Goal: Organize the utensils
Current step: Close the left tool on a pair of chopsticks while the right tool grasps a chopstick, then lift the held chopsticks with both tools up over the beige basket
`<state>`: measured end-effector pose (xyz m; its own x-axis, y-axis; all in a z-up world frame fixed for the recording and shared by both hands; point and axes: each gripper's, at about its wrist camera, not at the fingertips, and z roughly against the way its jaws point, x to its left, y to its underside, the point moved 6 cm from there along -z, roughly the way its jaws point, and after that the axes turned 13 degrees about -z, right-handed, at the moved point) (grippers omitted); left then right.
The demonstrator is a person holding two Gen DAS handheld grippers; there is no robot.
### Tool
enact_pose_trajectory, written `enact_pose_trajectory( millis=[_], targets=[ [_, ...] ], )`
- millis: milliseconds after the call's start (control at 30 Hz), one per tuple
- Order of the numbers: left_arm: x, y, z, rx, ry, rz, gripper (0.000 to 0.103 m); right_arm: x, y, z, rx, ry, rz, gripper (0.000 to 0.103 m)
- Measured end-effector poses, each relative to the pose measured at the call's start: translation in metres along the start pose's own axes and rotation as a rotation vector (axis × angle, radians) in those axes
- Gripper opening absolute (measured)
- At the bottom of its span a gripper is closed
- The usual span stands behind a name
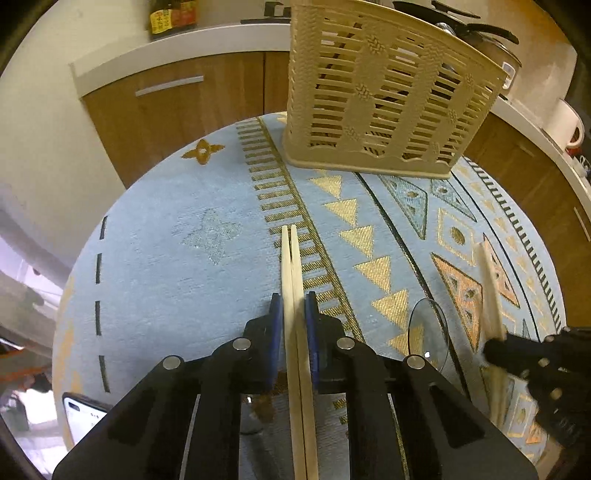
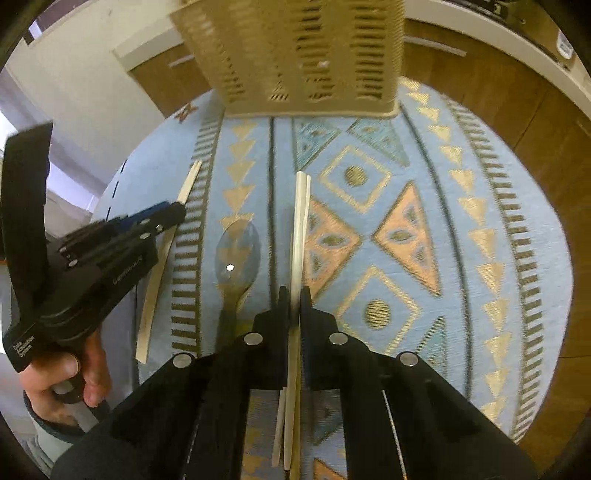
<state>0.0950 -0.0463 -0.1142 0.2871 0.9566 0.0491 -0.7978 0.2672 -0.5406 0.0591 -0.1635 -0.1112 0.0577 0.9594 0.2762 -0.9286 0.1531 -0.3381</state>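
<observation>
Left gripper (image 1: pixel 294 306) and right gripper (image 2: pixel 294 295) both clamped.

**A home kitchen, seen from a cloth-covered table**

Ahead of the left gripper (image 1: pixel 294 299), wooden cabinet doors (image 1: pixel 177 110) with a metal bar handle run under a pale countertop (image 1: pixel 184 44). On that counter, ahead and to the left, stands a dark sauce bottle (image 1: pixel 171 16) with a yellow label; ahead and to the right sit black-handled pans (image 1: pixel 476 29) and a white kettle (image 1: pixel 565 123). The table itself wears a light blue woven tablecloth (image 1: pixel 166 229) with gold triangles, and straight ahead of both grippers a beige slatted utensil basket (image 1: pixel 376 92) stands on it.
</observation>
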Motion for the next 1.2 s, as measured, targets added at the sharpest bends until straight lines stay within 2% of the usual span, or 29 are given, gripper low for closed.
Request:
enact_pose_trajectory(
  millis=[133, 300, 500, 700, 933, 1200],
  targets=[
    [0.003, 0.002, 0.001, -0.015, 0.024, 0.027, 0.010, -0.016, -0.008, 0.007, -0.012, -0.012, -0.046, 0.004],
    [-0.003, 0.002, 0.004, -0.042, 0.122, 0.059, 0.010, -0.031, -0.013, 0.008, -0.018, -0.019, -0.082, 0.004],
    [-0.017, -0.004, 0.020, -0.106, 0.115, 0.024, 0.010, -0.044, -0.012, 0.020, -0.053, -0.045, -0.086, 0.004],
    [-0.020, -0.017, 0.047, -0.185, 0.091, 0.016, 0.010, -0.049, -0.016, 0.045, -0.147, -0.103, -0.081, 0.004],
    [-0.022, -0.024, 0.078, -0.265, 0.129, 0.027, 0.010, -0.044, -0.026, 0.088, -0.298, -0.161, -0.044, 0.004],
    [-0.028, -0.037, 0.113, -0.389, 0.118, 0.015, 0.010, -0.030, -0.030, 0.127, -0.438, -0.234, -0.003, 0.004]
  ],
)
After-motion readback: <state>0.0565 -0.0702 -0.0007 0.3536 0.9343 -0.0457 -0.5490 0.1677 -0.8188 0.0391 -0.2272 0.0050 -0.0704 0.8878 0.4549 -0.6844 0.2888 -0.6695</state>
